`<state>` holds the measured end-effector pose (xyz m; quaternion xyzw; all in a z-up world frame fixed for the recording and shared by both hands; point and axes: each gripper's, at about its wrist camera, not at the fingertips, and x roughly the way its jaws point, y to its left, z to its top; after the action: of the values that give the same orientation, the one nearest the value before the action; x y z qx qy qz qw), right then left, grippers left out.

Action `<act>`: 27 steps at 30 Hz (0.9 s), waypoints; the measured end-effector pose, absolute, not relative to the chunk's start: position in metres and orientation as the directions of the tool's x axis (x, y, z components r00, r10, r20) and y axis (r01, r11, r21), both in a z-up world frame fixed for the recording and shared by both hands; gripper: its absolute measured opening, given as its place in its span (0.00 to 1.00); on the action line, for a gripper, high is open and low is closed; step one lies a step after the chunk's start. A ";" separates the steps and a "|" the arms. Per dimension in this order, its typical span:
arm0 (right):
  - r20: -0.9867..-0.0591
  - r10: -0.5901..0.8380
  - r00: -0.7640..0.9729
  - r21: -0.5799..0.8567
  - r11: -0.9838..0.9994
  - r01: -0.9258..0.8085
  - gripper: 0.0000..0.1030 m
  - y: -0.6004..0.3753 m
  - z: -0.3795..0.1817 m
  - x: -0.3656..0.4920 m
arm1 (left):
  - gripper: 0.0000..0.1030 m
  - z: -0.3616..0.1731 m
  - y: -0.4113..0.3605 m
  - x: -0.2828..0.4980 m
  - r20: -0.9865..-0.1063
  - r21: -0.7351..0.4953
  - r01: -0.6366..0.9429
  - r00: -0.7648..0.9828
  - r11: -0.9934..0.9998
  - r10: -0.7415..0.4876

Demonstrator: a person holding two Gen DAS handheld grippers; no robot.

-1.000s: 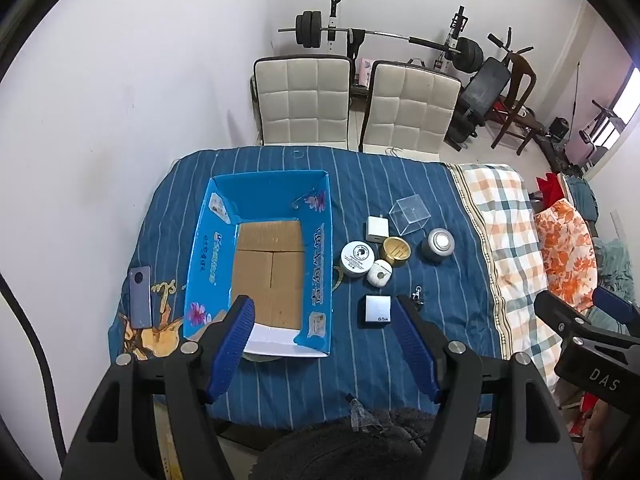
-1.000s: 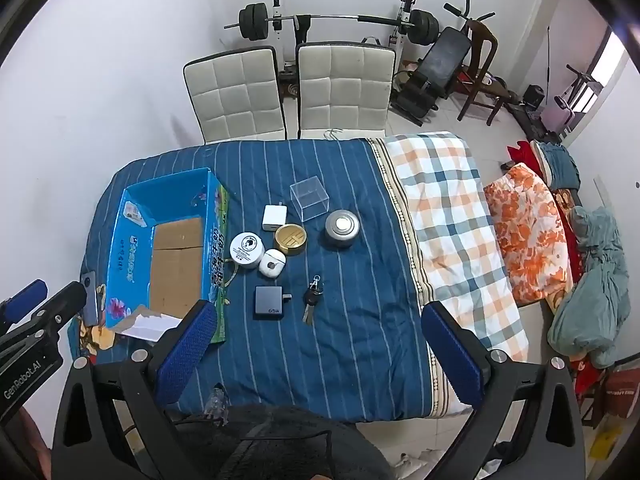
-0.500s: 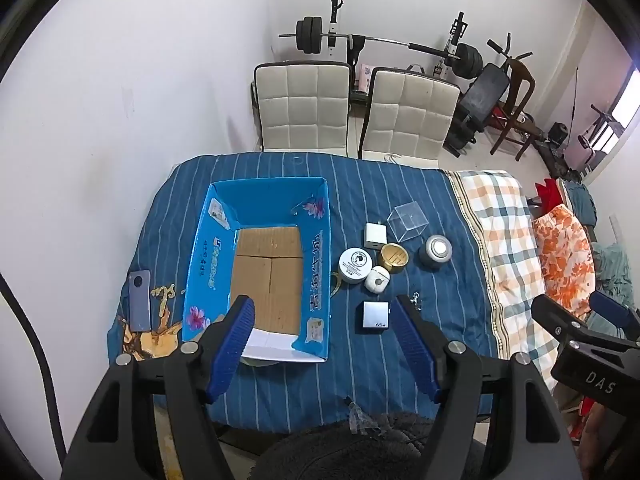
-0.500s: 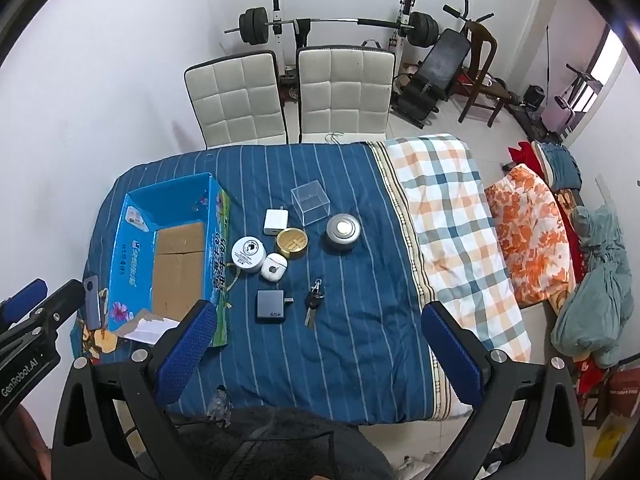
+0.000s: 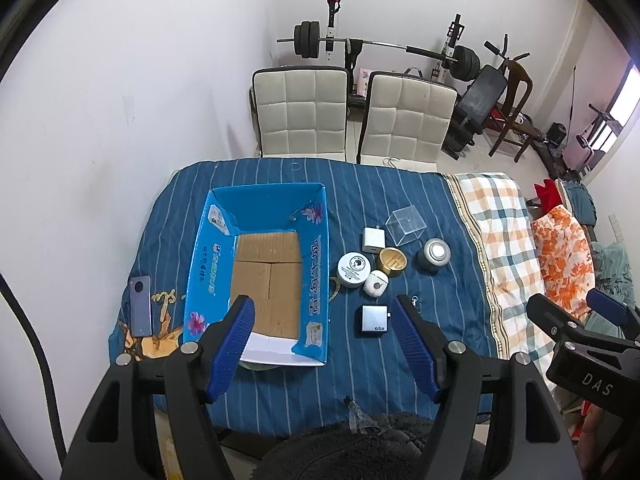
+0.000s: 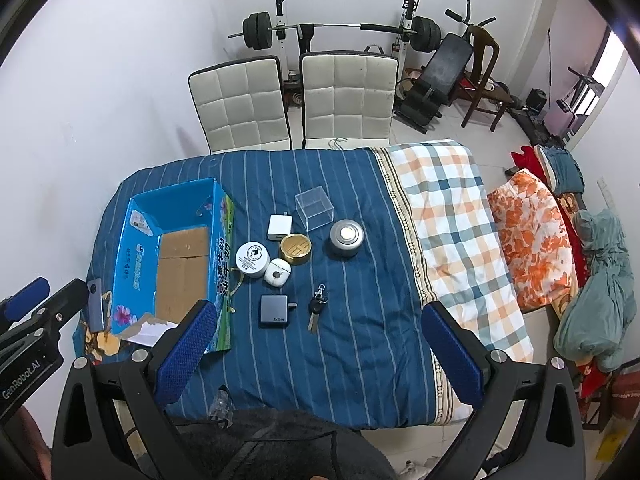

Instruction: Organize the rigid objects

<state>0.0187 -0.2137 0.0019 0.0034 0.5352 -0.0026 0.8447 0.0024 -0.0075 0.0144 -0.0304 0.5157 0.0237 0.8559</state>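
Note:
An open blue cardboard box (image 5: 208, 256) (image 6: 136, 248) lies on the blue striped cloth at the left. Right of it lie small items: a white tin (image 6: 252, 259), a gold tin (image 6: 295, 249), a white earbud case (image 6: 277, 272), a white charger (image 6: 279, 227), a clear cube (image 6: 314, 208), a silver round tin (image 6: 346, 238), a grey charger (image 6: 274, 311) (image 5: 374, 320) and keys (image 6: 317, 308). My left gripper (image 5: 324, 340) is open and empty, high above the box's near end. My right gripper (image 6: 316, 354) is open and empty, high above the table's near edge.
A phone (image 5: 141, 306) lies at the table's left edge. A checked cloth (image 6: 456, 240) covers the right part. Two white chairs (image 6: 296, 100) stand behind the table. Gym gear lines the back wall. Cushions and clothes (image 6: 560, 248) lie at the right.
Both grippers have drawn up and back, so the table looks smaller and farther. Nothing on the table has moved.

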 end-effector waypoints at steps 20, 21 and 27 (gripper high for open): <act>-0.900 0.004 0.436 0.010 1.000 0.011 1.00 -0.216 0.002 0.016 | 0.67 0.008 -0.004 -0.001 -0.892 -0.049 -0.060 0.452 0.997 -0.017; -0.900 0.004 0.437 0.009 1.000 0.010 1.00 -0.216 0.003 0.016 | 0.67 0.008 -0.004 -0.001 -0.892 -0.048 -0.060 0.452 0.997 -0.016; -0.899 0.003 0.439 0.009 1.000 0.012 1.00 -0.216 0.004 0.016 | 0.67 0.010 -0.005 -0.001 -0.890 -0.051 -0.062 0.456 0.997 -0.017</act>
<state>0.0158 -0.2158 0.0039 0.0068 0.5298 -0.0026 0.8481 -0.0014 -0.0052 0.0099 -0.0379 0.5214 0.0132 0.8524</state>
